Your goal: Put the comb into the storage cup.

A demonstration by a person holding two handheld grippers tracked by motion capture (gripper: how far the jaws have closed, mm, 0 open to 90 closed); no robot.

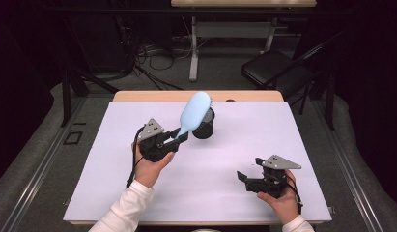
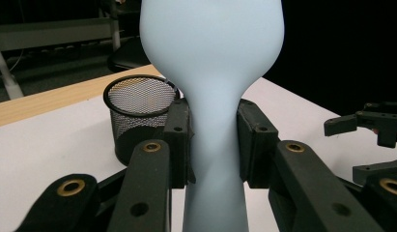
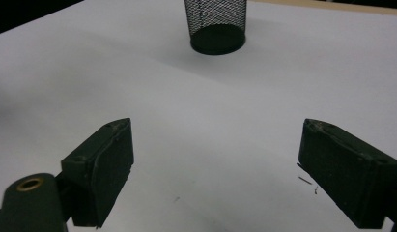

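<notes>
— Well, where's the hairbrush (image 1: 194, 113) at?

— Off the surface (image 1: 114, 183), toward the far edge, near the middle. Left gripper (image 1: 179, 137) has its fingers (image 2: 179, 140) clamped on the narrow neck of the handle. Head tilts up and away, hanging over the black mesh cup (image 1: 205, 126).

— How would you rate its handling?

— Light, I'd judge. Stiff plastic, smooth and probably a bit slick. The head is the heavy end, so it could pivot in a loose grip. That waist, where the handle flares both ways, looks the best hold; it should resist sliding out.

— Cup?

— Upright, thin wire, likely easy to knock over if the brush hits the rim.

— Right gripper (image 1: 244, 180)?

— Low over the near right corner, fingers (image 3: 102, 164) wide apart, nothing between them.
</notes>
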